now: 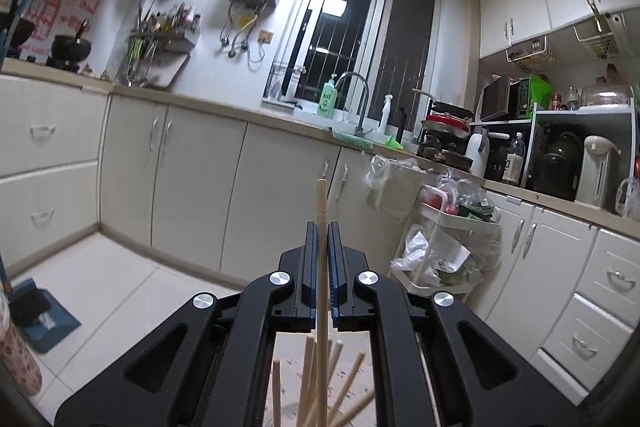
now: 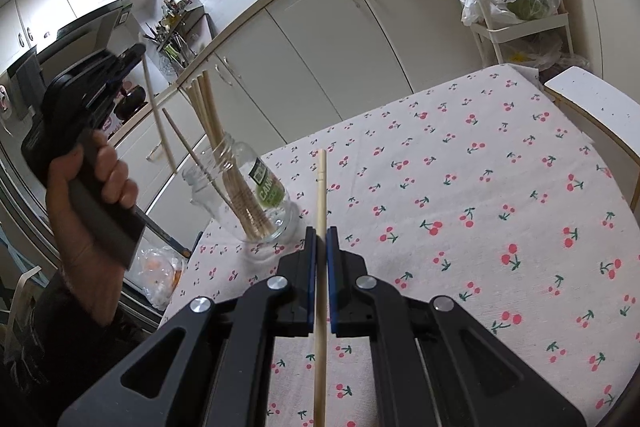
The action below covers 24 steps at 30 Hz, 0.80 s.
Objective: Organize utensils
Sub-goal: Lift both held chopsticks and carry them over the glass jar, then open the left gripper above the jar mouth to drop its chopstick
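Chopsticks pale, slim: left gripper [image 1: 322,227] and right gripper [image 2: 320,231] each clamp one; more in glass jar [image 2: 256,203].

right chopstick [image 2: 320,291] cut off at bottom edge, jar [image 2: 256,203] label partly hidden behind sticks

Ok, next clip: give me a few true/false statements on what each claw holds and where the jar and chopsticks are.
1. The right claw is shut on a chopstick. True.
2. The left claw is empty. False: it grips a single chopstick too.
3. The glass jar stands on the cherry-print tablecloth. True.
4. The jar is empty. False: several chopsticks stand in it.
5. The left claw's chopstick is inside the jar. False: it hangs above the jar's mouth, beside the bundle.
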Each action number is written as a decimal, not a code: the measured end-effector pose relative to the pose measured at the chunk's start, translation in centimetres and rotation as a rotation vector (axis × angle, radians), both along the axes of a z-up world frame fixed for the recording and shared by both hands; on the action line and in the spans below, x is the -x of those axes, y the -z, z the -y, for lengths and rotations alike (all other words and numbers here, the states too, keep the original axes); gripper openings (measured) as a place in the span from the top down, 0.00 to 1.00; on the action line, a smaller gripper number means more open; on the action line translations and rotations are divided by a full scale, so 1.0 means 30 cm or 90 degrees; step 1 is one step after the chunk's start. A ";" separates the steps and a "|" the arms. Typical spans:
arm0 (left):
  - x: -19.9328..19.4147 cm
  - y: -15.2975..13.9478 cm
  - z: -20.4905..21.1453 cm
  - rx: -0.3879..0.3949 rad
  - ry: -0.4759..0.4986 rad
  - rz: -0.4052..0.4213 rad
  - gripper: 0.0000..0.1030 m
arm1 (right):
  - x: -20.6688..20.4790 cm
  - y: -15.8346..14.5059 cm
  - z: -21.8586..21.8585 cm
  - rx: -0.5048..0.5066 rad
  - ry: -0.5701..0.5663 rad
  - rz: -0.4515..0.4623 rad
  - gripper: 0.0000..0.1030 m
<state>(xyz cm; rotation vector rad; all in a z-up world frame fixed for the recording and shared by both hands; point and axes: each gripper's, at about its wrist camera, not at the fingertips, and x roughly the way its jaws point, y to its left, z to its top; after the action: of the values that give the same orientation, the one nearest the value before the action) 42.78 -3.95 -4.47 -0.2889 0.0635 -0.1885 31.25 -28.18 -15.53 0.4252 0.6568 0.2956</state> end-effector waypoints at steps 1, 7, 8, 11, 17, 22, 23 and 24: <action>-0.006 0.003 0.000 0.000 -0.001 0.001 0.95 | 0.000 0.002 -0.001 0.002 0.001 0.001 0.94; -0.012 0.065 0.014 -0.016 -0.014 0.001 0.95 | -0.005 -0.006 -0.005 -0.001 0.008 0.014 0.94; -0.011 0.080 0.017 -0.021 -0.013 -0.003 0.95 | -0.008 -0.010 -0.007 -0.003 0.010 0.018 0.94; 0.004 0.130 0.032 -0.040 -0.011 -0.014 0.95 | -0.027 -0.047 -0.029 -0.009 0.018 0.045 0.94; 0.037 0.181 0.032 -0.075 0.016 -0.039 0.95 | -0.095 -0.187 -0.089 -0.079 0.023 0.144 0.94; 0.069 0.197 0.001 -0.097 0.036 -0.061 0.95 | -0.169 -0.276 -0.121 -0.151 0.021 0.194 0.94; 0.076 0.198 -0.009 -0.099 0.040 -0.064 0.95 | -0.179 -0.291 -0.129 -0.158 0.020 0.203 0.94; 0.082 0.197 -0.019 -0.100 0.047 -0.068 0.94 | -0.192 -0.311 -0.140 -0.162 0.021 0.217 0.94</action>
<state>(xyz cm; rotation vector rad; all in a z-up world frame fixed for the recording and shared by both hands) 40.31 -3.37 -10.39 -0.1403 0.1940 -0.2400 37.01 -23.98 -6.19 0.6121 0.2779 0.4124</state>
